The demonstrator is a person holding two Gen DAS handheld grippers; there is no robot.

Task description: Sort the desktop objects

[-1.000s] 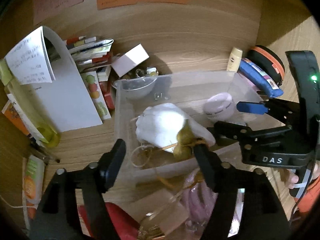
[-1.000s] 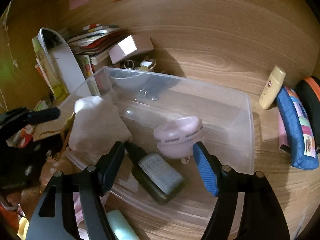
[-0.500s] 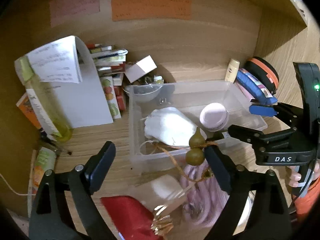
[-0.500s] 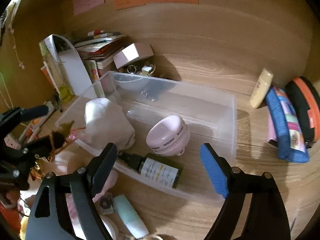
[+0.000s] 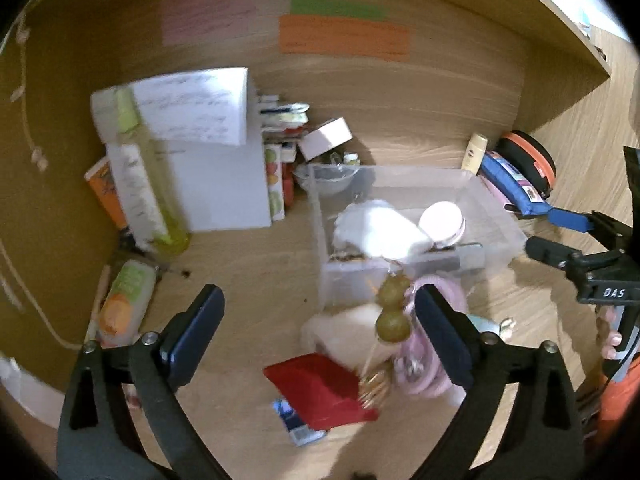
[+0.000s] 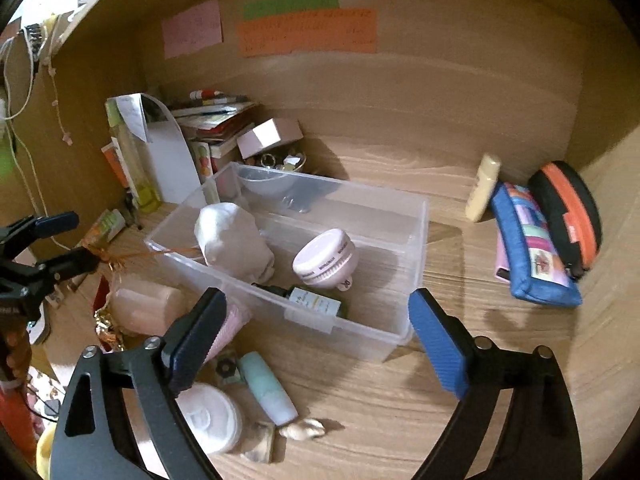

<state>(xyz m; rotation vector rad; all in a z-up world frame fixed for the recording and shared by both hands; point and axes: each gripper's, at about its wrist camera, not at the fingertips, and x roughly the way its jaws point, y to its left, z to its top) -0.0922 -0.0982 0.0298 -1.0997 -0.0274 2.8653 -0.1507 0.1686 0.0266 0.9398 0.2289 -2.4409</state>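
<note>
A clear plastic bin (image 6: 416,232) stands on the wooden desk and holds a white cloth pouch (image 6: 232,240), a pink round jar (image 6: 324,258) and a dark dropper bottle (image 6: 312,300). It also shows in the left wrist view (image 5: 492,196). My left gripper (image 5: 320,324) is open, high above the desk. A small olive gourd charm (image 5: 392,312) on an orange string hangs against its right finger (image 5: 440,332). My right gripper (image 6: 316,336) is open and empty in front of the bin.
In front of the bin lie a mint tube (image 6: 268,388), a white round jar (image 6: 208,416), a pink pouch (image 5: 432,364) and a red packet (image 5: 320,384). Books and papers (image 6: 160,152) stand at the left. A cream tube (image 6: 482,188), blue case (image 6: 528,248) and orange-black case (image 6: 568,208) sit at the right.
Both grippers have pulled back and up from the bin. The gourd charm has come out of the bin and now dangles by my left gripper's right finger.
</note>
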